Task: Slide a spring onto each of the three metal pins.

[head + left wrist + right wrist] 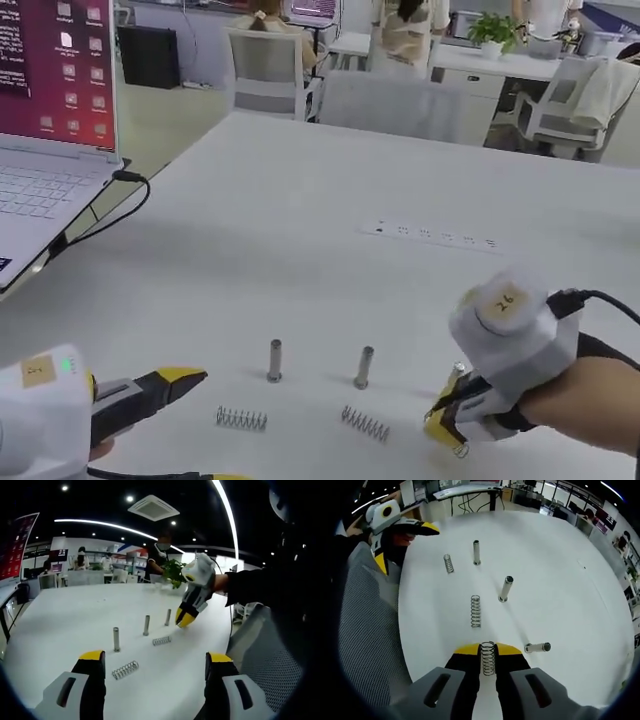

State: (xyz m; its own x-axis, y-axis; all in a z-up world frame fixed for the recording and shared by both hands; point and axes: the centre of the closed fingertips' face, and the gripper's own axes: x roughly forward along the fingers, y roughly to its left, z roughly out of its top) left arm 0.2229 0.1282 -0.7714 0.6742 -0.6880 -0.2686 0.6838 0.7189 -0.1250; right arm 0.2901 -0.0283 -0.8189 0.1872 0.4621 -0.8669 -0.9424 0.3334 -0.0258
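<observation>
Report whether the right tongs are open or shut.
Shut on a spring. In the right gripper view, the right tongs press against both sides of a spring held lengthwise between them.

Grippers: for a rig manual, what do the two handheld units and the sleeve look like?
Both the left gripper and right gripper have white housings with a yellow sticker and grey slotted jaws tipped yellow. A black cable leaves the right one; the sleeve is black.
</observation>
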